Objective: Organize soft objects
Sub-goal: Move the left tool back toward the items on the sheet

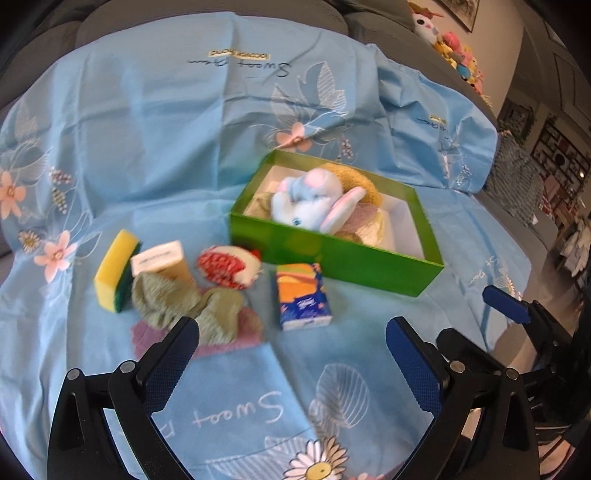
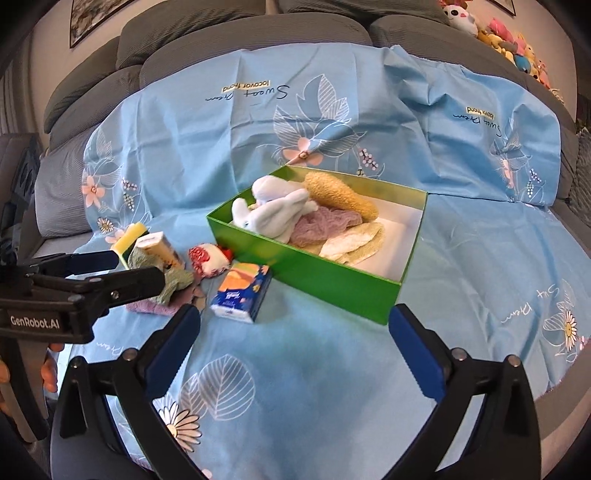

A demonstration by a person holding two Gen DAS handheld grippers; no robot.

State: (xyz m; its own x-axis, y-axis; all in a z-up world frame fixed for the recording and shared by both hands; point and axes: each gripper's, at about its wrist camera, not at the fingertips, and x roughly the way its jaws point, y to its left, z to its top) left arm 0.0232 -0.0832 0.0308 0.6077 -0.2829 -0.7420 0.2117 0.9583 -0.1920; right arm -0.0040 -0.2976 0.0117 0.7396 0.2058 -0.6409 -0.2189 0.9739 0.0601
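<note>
A green box (image 1: 332, 254) stands on the blue sheet and holds a blue-white plush bunny (image 1: 306, 203), a tan loofah (image 2: 340, 195), a pink knit cloth (image 2: 325, 225) and a cream pad (image 2: 354, 240). Left of it lie a tissue pack (image 1: 301, 295), a red-white plush (image 1: 229, 267), a cream carton (image 1: 162, 262), a yellow-green sponge (image 1: 110, 273) and a green cloth (image 1: 177, 299) on a pink cloth (image 1: 236, 339). My left gripper (image 1: 291, 343) is open and empty, near the cloths. My right gripper (image 2: 293, 321) is open and empty in front of the box.
The flowered blue sheet (image 2: 184, 147) covers a grey sofa (image 2: 240, 22). A heap of plush toys (image 2: 517, 44) sits on the sofa back at the upper right. A person's fingers (image 2: 48, 369) hold the left gripper's handle.
</note>
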